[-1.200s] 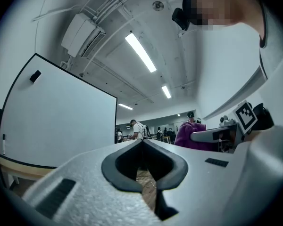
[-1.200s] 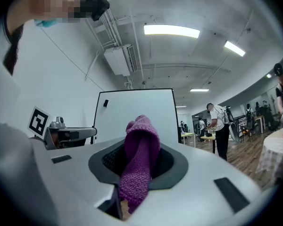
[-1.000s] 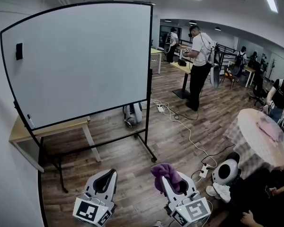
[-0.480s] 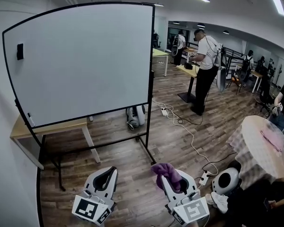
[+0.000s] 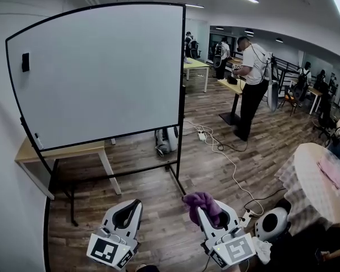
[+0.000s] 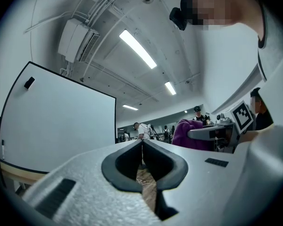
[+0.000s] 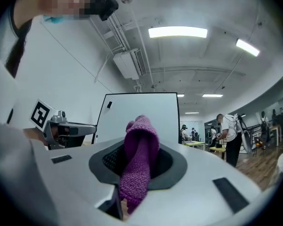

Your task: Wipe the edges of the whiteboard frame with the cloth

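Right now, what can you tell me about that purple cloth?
The cloth is purple, soft and knitted-looking, bunched into a thick fold. The right tool is shut on it: the top pokes out beyond the jaws and the rest runs back between them. It is held apart from the whiteboard and touches nothing else.

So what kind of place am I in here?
Probably an open-plan office or lab workspace: a freestanding whiteboard, work desks further back with people standing at them, and power cables trailing across the wood floor.
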